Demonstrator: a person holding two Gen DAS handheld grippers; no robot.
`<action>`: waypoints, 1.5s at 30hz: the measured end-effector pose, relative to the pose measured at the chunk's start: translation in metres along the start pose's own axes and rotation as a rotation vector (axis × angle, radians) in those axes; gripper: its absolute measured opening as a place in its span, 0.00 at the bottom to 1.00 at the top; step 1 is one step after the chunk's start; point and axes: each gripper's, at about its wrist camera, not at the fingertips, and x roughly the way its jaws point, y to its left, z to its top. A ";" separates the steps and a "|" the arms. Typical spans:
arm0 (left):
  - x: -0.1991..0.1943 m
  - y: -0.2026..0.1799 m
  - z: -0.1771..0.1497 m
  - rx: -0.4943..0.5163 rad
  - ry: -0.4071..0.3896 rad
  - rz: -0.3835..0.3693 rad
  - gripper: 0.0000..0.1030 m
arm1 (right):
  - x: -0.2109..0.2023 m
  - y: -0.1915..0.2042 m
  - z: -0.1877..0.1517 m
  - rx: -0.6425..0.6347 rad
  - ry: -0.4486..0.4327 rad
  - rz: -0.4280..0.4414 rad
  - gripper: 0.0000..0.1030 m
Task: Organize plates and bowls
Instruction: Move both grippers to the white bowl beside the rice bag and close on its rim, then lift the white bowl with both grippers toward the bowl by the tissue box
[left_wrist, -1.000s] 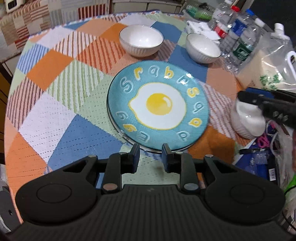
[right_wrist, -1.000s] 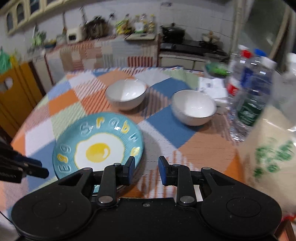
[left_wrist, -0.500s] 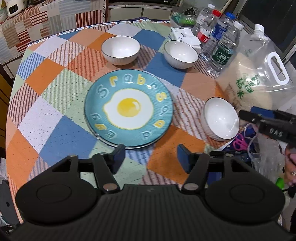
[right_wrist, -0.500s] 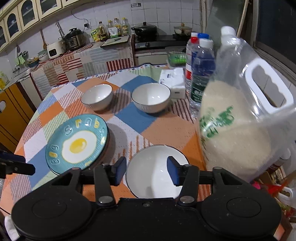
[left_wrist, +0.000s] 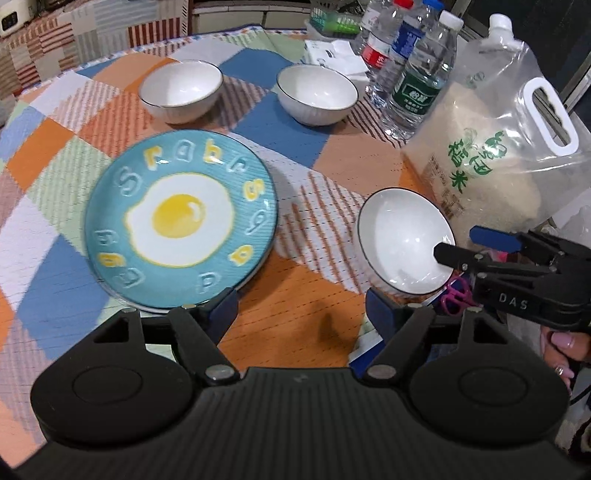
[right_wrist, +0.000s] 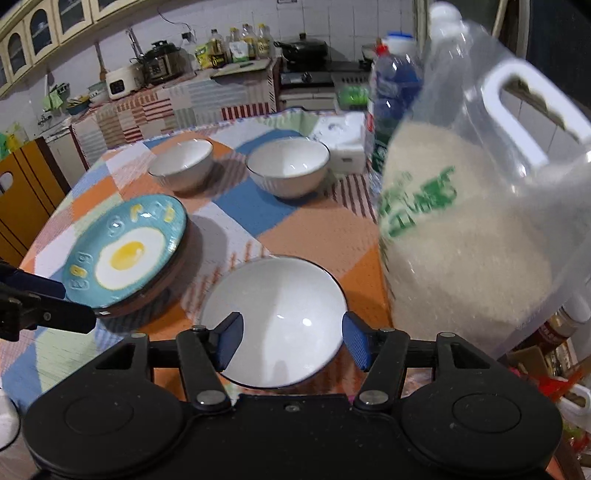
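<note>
Here the right gripper (right_wrist: 291, 341), jaws spread wide, straddles the near rim of a white bowl (right_wrist: 275, 319) standing beside the rice jug (right_wrist: 476, 206), seemingly poised to lift it. The left gripper (left_wrist: 301, 308) hangs spread and empty above the tablecloth (left_wrist: 295, 291), near the fried-egg plate (left_wrist: 181, 219). Two more bowls (left_wrist: 181, 90) (left_wrist: 317, 92) stand beyond, presumably the stacking place.
</note>
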 end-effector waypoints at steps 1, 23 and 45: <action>0.007 -0.002 0.001 -0.005 0.003 -0.013 0.73 | 0.004 -0.004 -0.002 0.005 0.005 -0.003 0.62; 0.079 -0.039 0.014 0.052 0.084 -0.105 0.15 | 0.053 -0.015 -0.005 0.056 0.095 -0.045 0.16; 0.071 0.000 0.064 -0.039 0.102 -0.097 0.16 | 0.078 0.002 0.054 -0.042 0.084 0.029 0.16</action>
